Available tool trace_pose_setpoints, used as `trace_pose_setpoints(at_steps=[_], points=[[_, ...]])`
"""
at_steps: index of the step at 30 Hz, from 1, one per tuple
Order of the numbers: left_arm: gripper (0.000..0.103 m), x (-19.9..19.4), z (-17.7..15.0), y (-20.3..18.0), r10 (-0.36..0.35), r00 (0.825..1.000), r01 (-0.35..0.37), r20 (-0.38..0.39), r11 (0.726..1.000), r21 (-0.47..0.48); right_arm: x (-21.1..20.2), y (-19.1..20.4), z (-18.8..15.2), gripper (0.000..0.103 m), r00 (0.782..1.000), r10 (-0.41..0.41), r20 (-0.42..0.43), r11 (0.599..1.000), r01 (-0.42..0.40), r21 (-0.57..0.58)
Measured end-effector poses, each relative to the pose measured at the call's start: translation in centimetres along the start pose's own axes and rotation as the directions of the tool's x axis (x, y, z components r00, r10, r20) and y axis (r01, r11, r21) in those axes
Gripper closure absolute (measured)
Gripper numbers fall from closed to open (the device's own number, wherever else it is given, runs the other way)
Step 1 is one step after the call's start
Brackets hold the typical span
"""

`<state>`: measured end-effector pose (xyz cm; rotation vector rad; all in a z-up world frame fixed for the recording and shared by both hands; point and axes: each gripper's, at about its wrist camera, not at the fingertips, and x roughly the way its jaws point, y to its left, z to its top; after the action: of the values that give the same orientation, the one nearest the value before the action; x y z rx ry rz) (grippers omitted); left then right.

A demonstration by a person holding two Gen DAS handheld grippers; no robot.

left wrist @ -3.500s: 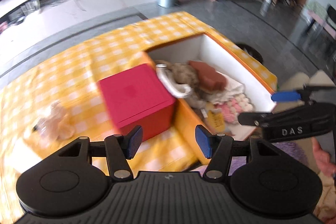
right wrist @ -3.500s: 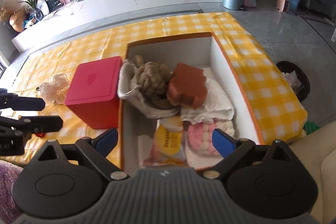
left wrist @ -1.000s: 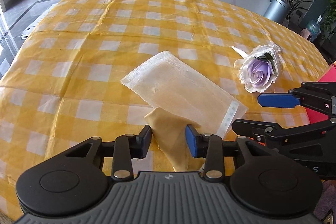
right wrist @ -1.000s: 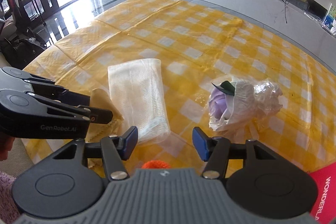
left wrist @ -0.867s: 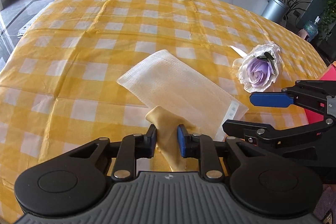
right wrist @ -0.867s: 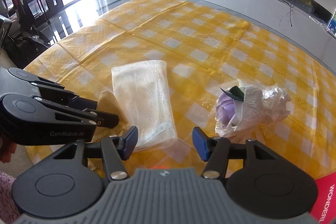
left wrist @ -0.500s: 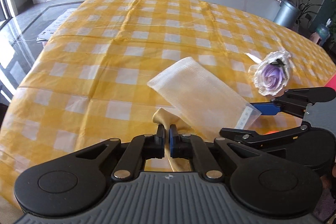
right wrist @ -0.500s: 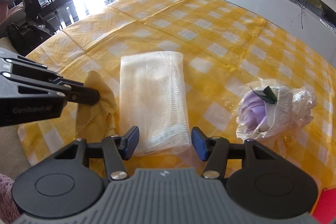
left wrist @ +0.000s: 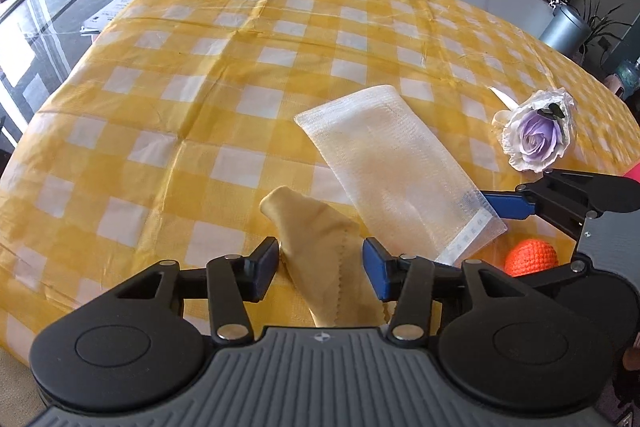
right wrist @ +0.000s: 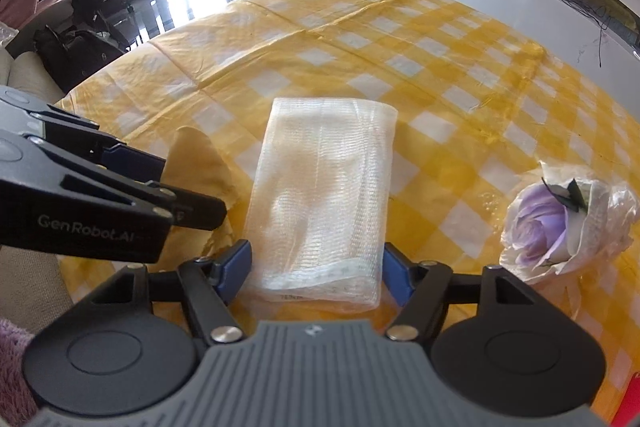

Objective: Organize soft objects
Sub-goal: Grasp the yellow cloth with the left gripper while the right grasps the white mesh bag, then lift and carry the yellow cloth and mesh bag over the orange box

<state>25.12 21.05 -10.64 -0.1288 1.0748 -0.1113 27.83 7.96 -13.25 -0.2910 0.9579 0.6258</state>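
A table covered by a yellow-and-white checked cloth (left wrist: pixel 224 75) holds several soft things near its front edge. The left gripper (left wrist: pixel 320 263) points down over a small yellow cloth (left wrist: pixel 320 247) that rises in a peaked fold; its blue pads are spreading apart, with the cloth between them but not pinched. Just to the right lies a white mesh pouch (right wrist: pixel 320 211), flat and lengthwise. The right gripper (right wrist: pixel 316 267) straddles the pouch's near end, its pads also widening and standing beside the pouch without squeezing it. Further right sits a purple fabric rose (right wrist: pixel 560 219) in clear wrapping. A small orange knitted ball (left wrist: pixel 530 257) rests near the pouch's front corner, under the right gripper.
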Motion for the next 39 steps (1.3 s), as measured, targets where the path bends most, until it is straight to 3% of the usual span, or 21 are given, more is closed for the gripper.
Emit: trace_pose_setpoints(at_steps=[3, 4, 6, 9, 11, 12, 13, 21, 30, 39], points=[[0.047, 0.1, -0.1, -0.6, 0.019, 1.0, -0.019, 0.0, 0.999, 0.026, 0.0, 0.4, -0.1, 0.035, 1.0, 0.001, 0.015, 1.0, 0.0, -0.02], [0.054, 0.1, -0.1, -0.8, 0.022, 1.0, -0.022, 0.0, 0.999, 0.039, 0.0, 0.5, -0.1, 0.038, 1.0, 0.003, 0.018, 1.0, -0.002, -0.02], [0.059, 0.1, -0.2, -1.3, 0.046, 0.999, -0.046, 0.001, 0.996, 0.072, -0.1, 0.7, -0.2, 0.048, 1.0, 0.008, 0.027, 0.999, -0.007, -0.033], [0.084, 0.1, -0.2, -1.6, 0.044, 0.999, -0.044, 0.002, 0.995, 0.09, -0.3, 1.0, -0.1, 0.066, 0.999, 0.014, 0.029, 0.998, -0.012, -0.066], [0.089, 0.1, -0.1, -1.7, 0.055, 0.998, -0.055, 0.004, 0.994, 0.097, -0.4, 1.2, 0.0, 0.091, 1.0, 0.012, 0.025, 0.997, -0.01, -0.079], [0.097, 0.0, -0.1, -1.7, 0.06, 0.998, -0.061, 0.006, 0.993, 0.1, -0.5, 1.3, 0.1, 0.098, 1.0, 0.003, 0.022, 0.997, -0.001, -0.083], [0.097, -0.1, -0.1, -1.8, 0.062, 0.998, -0.063, 0.008, 0.993, 0.1, -0.5, 1.3, 0.1, 0.102, 1.0, -0.001, 0.018, 0.996, 0.003, -0.085], [0.098, -2.8, -0.2, -2.8, 0.05, 0.997, -0.055, 0.057, 0.994, 0.098, -3.4, 0.2, 0.1, 0.103, 0.999, -0.008, 0.053, 1.0, 0.01, -0.029], [0.098, -8.9, -0.7, -6.1, 0.034, 0.985, -0.057, 0.167, 0.99, 0.131, -10.7, 0.1, -1.2, 0.103, 0.99, -0.043, 0.137, 0.999, 0.043, -0.003], [0.098, -13.2, -2.6, -11.4, -0.017, 0.981, -0.022, 0.194, 0.98, 0.198, -17.9, -1.5, -4.5, 0.103, 0.993, -0.053, 0.109, 0.996, 0.045, 0.077]])
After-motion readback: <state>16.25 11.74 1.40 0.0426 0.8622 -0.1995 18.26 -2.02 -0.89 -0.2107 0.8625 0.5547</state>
